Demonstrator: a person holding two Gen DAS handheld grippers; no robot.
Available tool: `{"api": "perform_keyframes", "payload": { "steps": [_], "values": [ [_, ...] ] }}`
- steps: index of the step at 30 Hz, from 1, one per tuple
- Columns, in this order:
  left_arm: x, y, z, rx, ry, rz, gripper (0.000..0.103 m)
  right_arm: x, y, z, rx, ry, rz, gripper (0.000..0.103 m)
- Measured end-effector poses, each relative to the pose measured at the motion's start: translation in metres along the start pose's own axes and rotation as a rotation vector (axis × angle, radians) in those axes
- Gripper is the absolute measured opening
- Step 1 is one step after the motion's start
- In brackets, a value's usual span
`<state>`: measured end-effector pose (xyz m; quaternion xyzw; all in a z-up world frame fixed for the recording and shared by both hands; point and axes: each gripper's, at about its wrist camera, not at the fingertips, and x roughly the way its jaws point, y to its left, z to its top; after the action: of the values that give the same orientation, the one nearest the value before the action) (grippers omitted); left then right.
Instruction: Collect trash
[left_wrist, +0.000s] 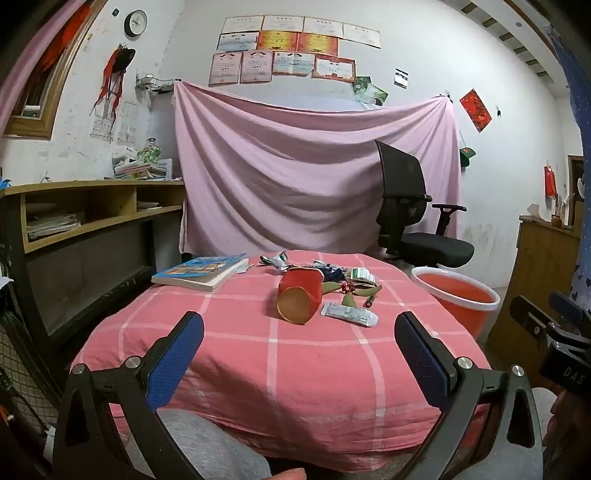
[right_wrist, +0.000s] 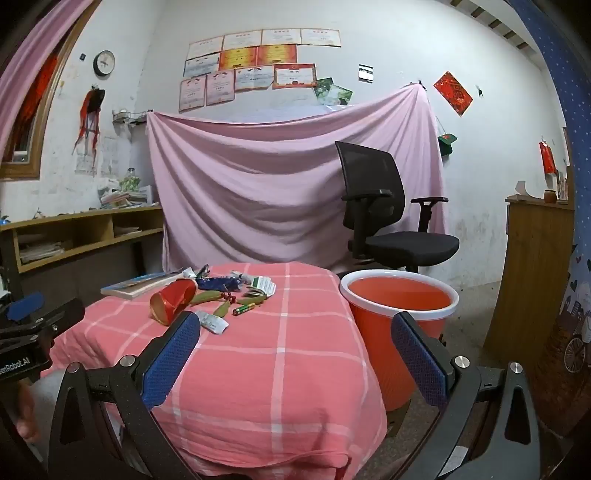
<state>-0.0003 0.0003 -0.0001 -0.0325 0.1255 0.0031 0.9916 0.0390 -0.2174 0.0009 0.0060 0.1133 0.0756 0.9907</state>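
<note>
Both the left tongs (left_wrist: 299, 343) and the right tongs (right_wrist: 295, 343) are held wide open and empty, while the trash (left_wrist: 328, 291) is piled on the tabletop (left_wrist: 258, 354) beside the red bucket (right_wrist: 399, 295).

A: The checked cover (left_wrist: 280, 354) on the worktop is matt woven cloth; the red cup (left_wrist: 298, 295) looks like glossy paper.

B: The orange bin (right_wrist: 397, 314) is smooth plastic, and the tongs' blue pads (left_wrist: 177, 363) look rough.

book (left_wrist: 201, 270) on table | office chair (left_wrist: 413, 218) | pink sheet (left_wrist: 295, 173)
</note>
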Motion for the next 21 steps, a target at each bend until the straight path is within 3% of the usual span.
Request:
{"api": "perform_keyframes", "payload": {
  "steps": [21],
  "values": [
    [-0.0001, 0.0002, 0.0001, 0.000, 0.001, -0.001, 0.101, -0.0002, 0.0000, 0.0002, 0.004, 0.001, -0.001, 0.103]
  ]
}}
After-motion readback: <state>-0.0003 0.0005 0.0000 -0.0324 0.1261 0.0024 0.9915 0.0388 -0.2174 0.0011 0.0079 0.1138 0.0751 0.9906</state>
